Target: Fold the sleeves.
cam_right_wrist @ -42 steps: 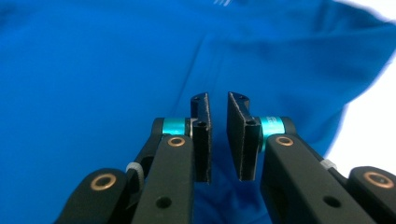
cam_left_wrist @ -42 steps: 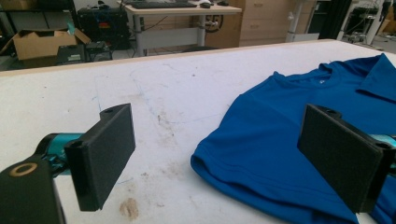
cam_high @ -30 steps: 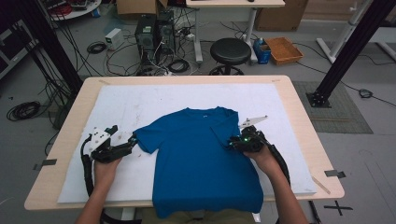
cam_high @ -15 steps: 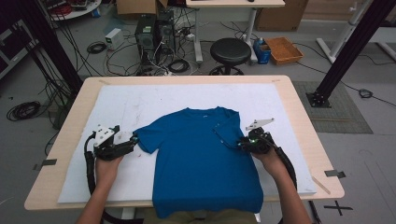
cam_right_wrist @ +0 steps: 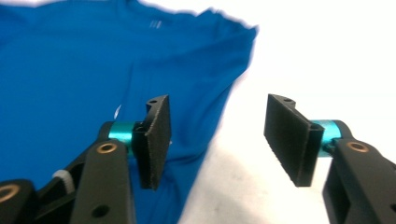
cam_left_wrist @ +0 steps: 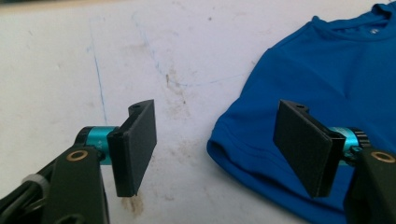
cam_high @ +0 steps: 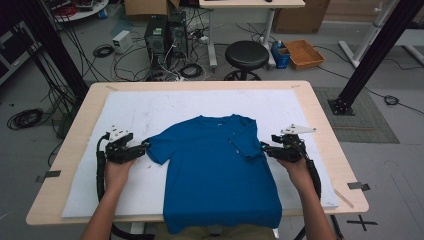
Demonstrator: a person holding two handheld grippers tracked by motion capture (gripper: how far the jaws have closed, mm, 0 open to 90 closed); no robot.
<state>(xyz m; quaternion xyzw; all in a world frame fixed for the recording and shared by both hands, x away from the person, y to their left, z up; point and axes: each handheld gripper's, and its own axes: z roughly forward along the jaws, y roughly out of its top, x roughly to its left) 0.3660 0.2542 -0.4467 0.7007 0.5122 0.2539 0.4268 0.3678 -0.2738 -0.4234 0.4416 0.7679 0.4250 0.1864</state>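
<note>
Now, in the high view, one blue T-shirt lies flat on one white padded sheet that covers one light wooden table; its hem hangs over the near edge. The right sleeve is folded inward on the chest, and the left sleeve is spread out. Two hands hold two black grippers. The left gripper is at the left sleeve edge, and the right gripper is just beside the folded right sleeve. The floor is grey and full of dark cables; there are one round black stool, one black computer case, one cardboard tray and black frame posts.

In the left gripper view, the two flat, rectangular matte pads stand wide, one over the stained white sheet, one over the sleeve of the T-shirt; they press on nothing. The jaws have just been closing a little, with the sleeve hem between them. The cloth is smooth knit with a stitched hem.

In the right gripper view, the two ribbed pads are also apart and empty; the jaws have just been opening. The left pad is above the T-shirt, the right one above the white sheet, with the shirt's edge between them.
</note>
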